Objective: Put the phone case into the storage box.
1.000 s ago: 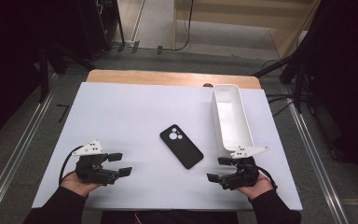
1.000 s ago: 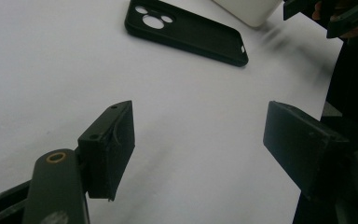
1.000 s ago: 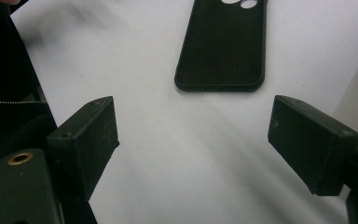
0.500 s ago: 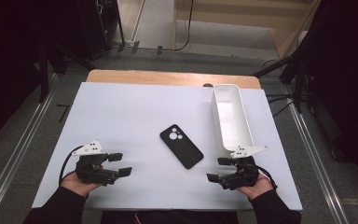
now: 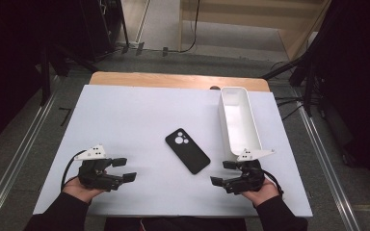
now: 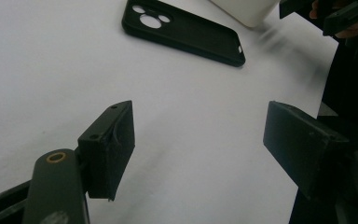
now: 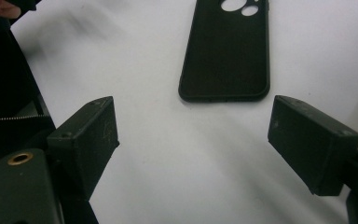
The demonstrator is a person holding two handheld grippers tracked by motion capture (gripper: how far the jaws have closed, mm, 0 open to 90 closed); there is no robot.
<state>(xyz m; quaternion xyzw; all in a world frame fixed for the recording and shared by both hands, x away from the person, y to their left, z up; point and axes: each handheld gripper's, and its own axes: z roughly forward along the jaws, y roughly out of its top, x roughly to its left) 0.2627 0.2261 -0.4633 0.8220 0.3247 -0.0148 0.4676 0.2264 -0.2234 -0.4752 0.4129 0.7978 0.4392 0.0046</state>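
Observation:
A black phone case (image 5: 187,150) lies flat, back up, near the middle of the white table (image 5: 139,120); its camera cutouts face the far left. It also lies ahead of the jaws in the left gripper view (image 6: 184,30) and the right gripper view (image 7: 226,51). My left gripper (image 5: 124,169) rests at the front left, open and holding nothing, jaws pointing right. My right gripper (image 5: 223,173) rests at the front right, open with nothing between its jaws, which point left toward the case. A long white tray (image 5: 239,120) stands on the right, just beyond the right gripper.
A wooden strip (image 5: 173,81) runs along the table's far edge. Metal rails (image 5: 24,144) flank the table on both sides over grey floor. Dark stands and cables sit beyond the far edge.

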